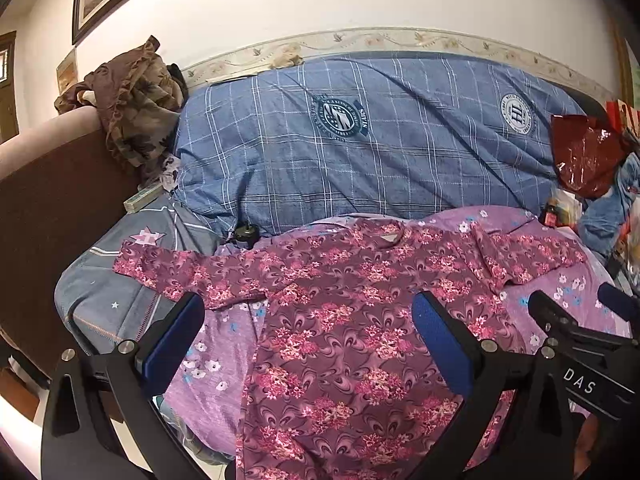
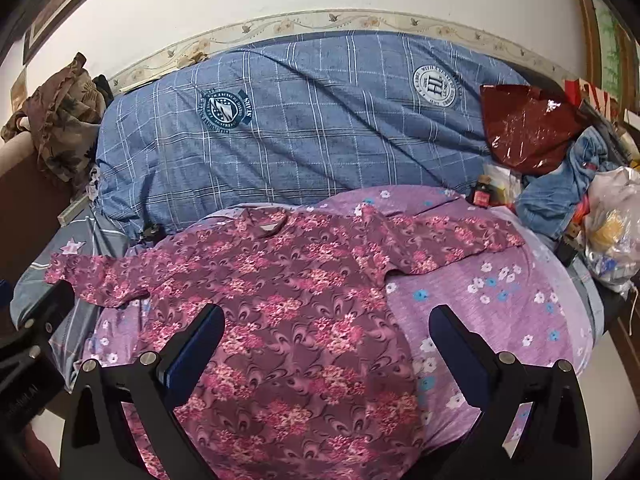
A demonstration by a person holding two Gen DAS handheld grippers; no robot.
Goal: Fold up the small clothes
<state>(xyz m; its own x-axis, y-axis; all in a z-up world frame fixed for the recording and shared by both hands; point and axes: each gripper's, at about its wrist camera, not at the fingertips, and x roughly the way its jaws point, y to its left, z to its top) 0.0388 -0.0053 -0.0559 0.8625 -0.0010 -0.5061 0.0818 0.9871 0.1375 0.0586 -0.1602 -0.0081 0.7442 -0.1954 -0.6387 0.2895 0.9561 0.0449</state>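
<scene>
A small long-sleeved top (image 1: 340, 312) in maroon with pink flowers lies flat on a purple flowered sheet (image 1: 216, 364), neck toward the far side, both sleeves spread out. It also shows in the right wrist view (image 2: 296, 304). My left gripper (image 1: 308, 312) is open and empty, hovering above the top's left half. My right gripper (image 2: 328, 328) is open and empty, above the top's right edge. The right gripper's body shows at the right in the left wrist view (image 1: 580, 336).
A blue plaid quilt (image 1: 360, 140) lies rolled along the wall behind the top. A brown cloth heap (image 1: 132, 100) sits on the sofa arm at left. A dark red plastic bag (image 2: 528, 128), blue jeans (image 2: 560, 196) and a white bag (image 2: 612, 216) crowd the right side.
</scene>
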